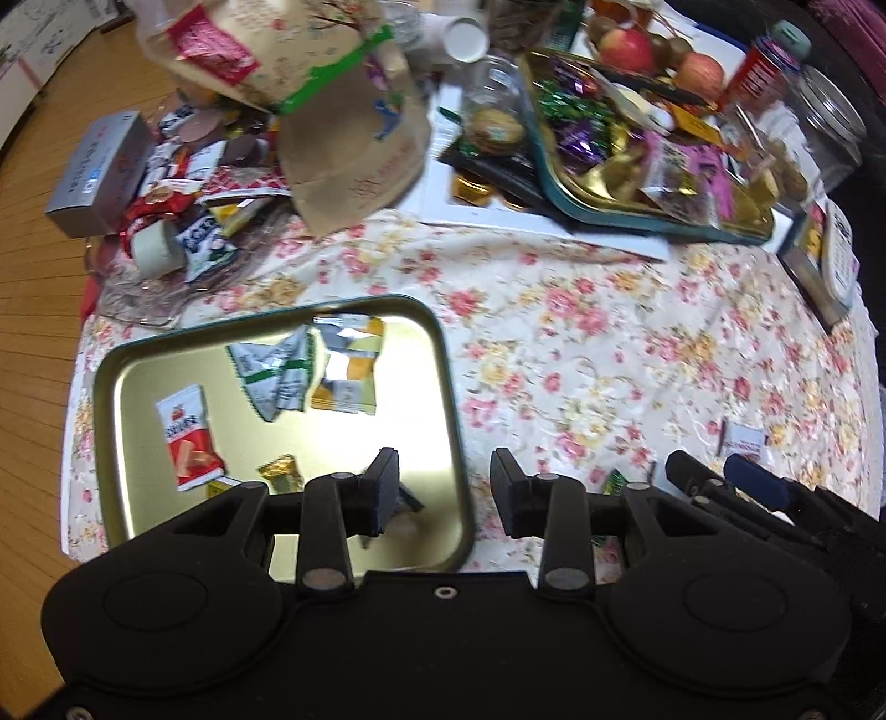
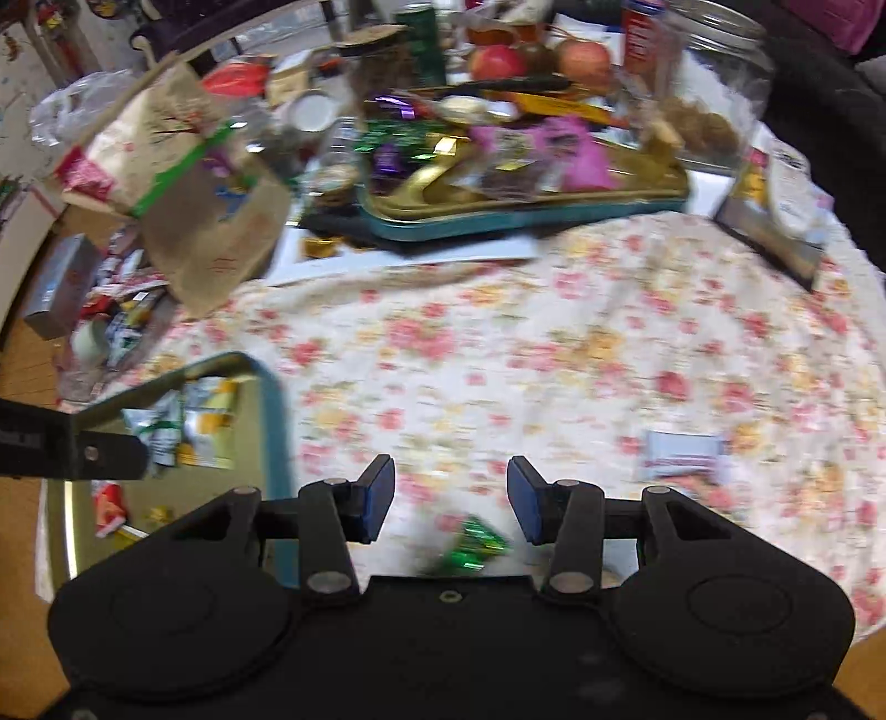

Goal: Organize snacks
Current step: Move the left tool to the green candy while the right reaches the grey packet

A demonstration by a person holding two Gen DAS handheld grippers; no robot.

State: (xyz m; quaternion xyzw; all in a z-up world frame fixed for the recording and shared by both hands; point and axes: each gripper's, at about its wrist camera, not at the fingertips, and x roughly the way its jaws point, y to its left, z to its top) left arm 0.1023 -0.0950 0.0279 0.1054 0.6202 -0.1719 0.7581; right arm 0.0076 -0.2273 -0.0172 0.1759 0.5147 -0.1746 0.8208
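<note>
- The right gripper [image 2: 451, 498], jaws apart and empty, hovers over the green candy [image 2: 470, 545] on the floral cloth.
- It should straddle the wrapper squarely, then close.
- The left gripper [image 1: 446, 493] hangs open over the tray's [image 1: 448, 354] edge.

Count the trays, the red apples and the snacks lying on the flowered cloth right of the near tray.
Trays: 2, near tray, far tray
Red apples: 2
Snacks on cloth: 2, green candy, white packet
Total: 6

The left gripper [image 1: 446, 493] hangs open over the gold tray's [image 1: 451, 387] right rim.
</note>
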